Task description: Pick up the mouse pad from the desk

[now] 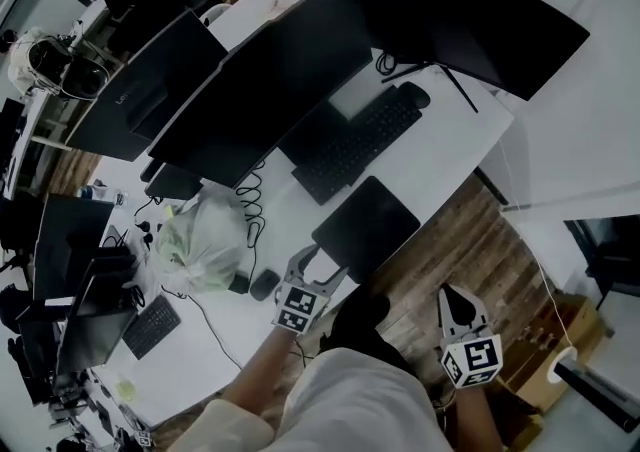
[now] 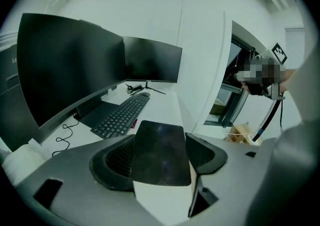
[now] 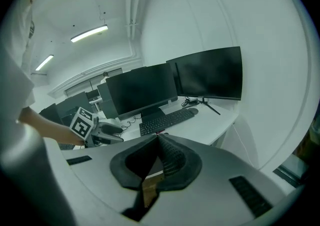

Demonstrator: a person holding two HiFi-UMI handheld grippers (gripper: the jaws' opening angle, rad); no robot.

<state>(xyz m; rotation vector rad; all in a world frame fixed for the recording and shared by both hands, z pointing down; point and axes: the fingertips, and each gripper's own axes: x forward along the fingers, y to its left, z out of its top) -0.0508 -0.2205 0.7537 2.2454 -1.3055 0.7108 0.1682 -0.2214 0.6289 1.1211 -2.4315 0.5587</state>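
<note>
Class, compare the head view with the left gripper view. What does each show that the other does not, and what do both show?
Only the head view: the bag, the wood floor and the right tongs.
Only the left gripper view: the ribbed inner faces of the left tongs, whose jaws stand apart and grip nothing, with the mouse pad framed between them.
Both: the mouse pad lying flat on the desk, the keyboard and the dark monitors.
</note>
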